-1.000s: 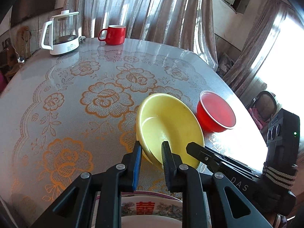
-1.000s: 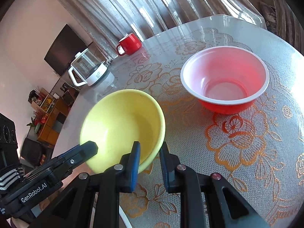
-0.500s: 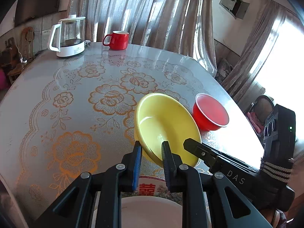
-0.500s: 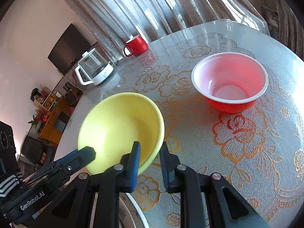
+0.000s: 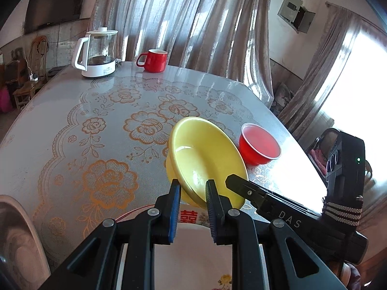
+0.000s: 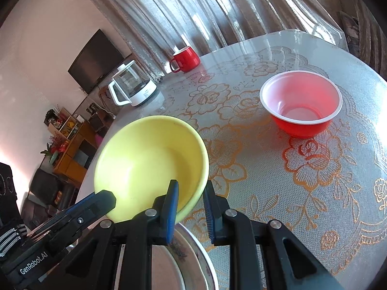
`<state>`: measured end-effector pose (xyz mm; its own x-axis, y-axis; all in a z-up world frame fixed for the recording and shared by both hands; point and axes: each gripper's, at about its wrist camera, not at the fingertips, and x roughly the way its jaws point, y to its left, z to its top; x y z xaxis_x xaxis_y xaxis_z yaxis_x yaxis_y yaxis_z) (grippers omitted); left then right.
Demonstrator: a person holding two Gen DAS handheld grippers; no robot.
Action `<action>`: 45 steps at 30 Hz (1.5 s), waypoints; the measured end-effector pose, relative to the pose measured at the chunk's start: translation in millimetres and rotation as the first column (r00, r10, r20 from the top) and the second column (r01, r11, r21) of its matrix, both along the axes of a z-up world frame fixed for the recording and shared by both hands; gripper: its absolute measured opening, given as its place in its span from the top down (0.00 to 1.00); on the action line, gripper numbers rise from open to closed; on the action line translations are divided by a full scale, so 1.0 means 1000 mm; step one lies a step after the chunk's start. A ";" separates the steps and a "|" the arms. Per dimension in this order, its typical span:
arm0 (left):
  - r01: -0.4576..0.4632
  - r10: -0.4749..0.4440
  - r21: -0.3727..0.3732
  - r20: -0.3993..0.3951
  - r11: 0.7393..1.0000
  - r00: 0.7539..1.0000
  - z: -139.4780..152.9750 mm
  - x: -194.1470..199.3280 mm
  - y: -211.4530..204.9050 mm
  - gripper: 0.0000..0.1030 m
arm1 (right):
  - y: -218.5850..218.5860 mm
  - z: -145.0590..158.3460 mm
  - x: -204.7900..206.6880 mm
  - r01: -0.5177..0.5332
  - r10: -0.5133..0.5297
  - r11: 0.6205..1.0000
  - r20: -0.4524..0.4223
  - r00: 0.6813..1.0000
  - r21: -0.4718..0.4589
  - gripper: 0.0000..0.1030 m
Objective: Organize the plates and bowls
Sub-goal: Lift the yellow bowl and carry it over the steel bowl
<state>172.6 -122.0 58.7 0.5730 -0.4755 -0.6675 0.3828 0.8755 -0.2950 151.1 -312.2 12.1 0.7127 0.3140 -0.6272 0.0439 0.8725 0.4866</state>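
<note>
Gleaming floral tablecloth (image 5: 101,130), sunlit curtains (image 5: 183,19)

Yellow bowl (image 5: 205,159) tilted between left tool (image 5: 192,189) pads, apparently over decorated plate (image 5: 193,249).

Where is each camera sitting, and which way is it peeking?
Left wrist view: sits on the left tongs, looking forward and down over the table; its own tongs grip the yellow bowl, and the right tongs enter from the right.
Right wrist view: sits on the right tongs, looking forward and down; its own tongs grip the bowl's rim, and the left tongs enter from the left.
Both show: yellow bowl, red bowl, red mug, kettle, and a plate below.
</note>
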 end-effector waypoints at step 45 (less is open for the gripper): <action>-0.224 0.226 -0.126 -0.003 0.966 0.974 -0.001 -0.099 0.169 0.80 | 0.162 0.017 -0.033 -0.329 0.330 0.944 0.037 0.943 -0.032 0.81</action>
